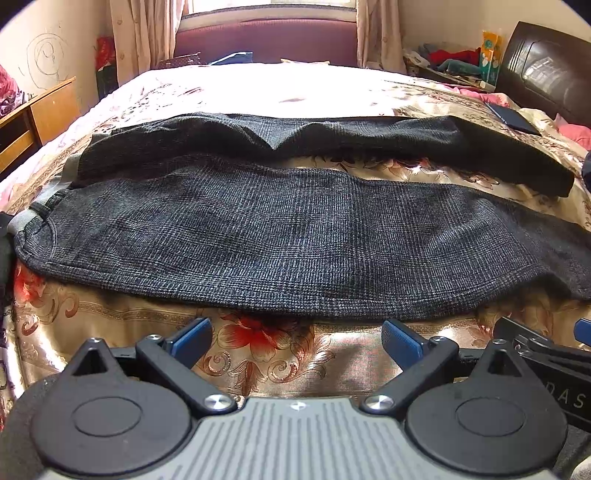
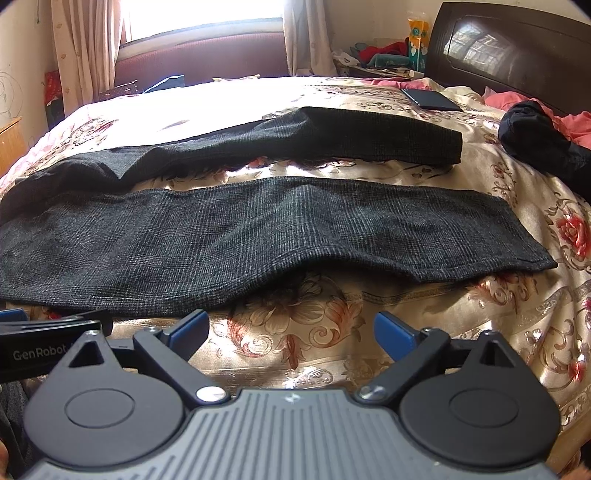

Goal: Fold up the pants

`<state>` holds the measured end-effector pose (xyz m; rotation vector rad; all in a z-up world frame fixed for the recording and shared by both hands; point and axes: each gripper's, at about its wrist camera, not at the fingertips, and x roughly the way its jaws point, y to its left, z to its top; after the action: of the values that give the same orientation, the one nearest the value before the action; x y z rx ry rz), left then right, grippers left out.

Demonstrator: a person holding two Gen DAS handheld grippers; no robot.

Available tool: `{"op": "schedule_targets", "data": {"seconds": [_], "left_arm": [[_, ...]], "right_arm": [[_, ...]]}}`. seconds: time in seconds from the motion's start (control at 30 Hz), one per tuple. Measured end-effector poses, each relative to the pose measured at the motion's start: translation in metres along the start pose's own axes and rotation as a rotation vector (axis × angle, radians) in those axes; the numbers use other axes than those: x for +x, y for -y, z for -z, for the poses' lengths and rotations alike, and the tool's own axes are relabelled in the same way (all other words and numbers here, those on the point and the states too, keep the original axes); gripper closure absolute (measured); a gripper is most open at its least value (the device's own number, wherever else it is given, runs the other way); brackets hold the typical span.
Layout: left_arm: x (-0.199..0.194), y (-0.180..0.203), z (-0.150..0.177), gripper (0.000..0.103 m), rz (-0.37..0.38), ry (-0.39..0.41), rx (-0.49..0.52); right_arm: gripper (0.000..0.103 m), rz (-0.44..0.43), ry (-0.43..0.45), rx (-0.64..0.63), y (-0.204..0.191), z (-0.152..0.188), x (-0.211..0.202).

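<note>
- The dark grey checked pants [image 1: 295, 243] are lying spread out across the bed [image 1: 273, 354], with the two legs running from left to right and the waistband [image 1: 27, 218] at the left end.
- The near leg [image 2: 221, 243] is lying flat, and the far leg [image 2: 332, 140] is lying a little apart from it, so a strip of the flowered bedspread [image 2: 295, 170] is showing between them.
- The left gripper [image 1: 295, 341] is hovering over the near edge of the bed, just in front of the near leg; its blue fingers [image 1: 194, 339] are standing wide apart and are holding nothing.
- The right gripper [image 2: 291, 334] is hovering beside it to the right, also just before the hem of the near leg; its fingers [image 2: 393, 334] are spread wide and are gripping nothing.
- In the right wrist view, part of the left gripper is appearing at the left edge.
- A dark phone [image 2: 430, 99] is lying on the bedspread far to the right, beyond the far leg.
- A bundle of black cloth [image 2: 535, 136] is sitting at the right side of the bed, near the dark wooden headboard [image 2: 517, 51].
- At the far side, curtains [image 2: 85, 48] are hanging beside a bright window [image 2: 203, 14].
</note>
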<state>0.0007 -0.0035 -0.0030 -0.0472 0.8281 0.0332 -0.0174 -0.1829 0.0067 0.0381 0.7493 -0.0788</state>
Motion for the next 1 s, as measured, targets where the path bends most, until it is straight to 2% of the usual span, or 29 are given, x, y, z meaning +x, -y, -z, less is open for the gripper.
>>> {"op": "schedule_targets", "data": {"seconds": [1.0], "left_arm": [[-0.0015, 0.0038, 0.0025, 0.0, -0.011, 0.01, 0.018]], "right_arm": [[0.007, -0.005, 0.004, 0.01, 0.0006, 0.0003, 0.0004]]}}
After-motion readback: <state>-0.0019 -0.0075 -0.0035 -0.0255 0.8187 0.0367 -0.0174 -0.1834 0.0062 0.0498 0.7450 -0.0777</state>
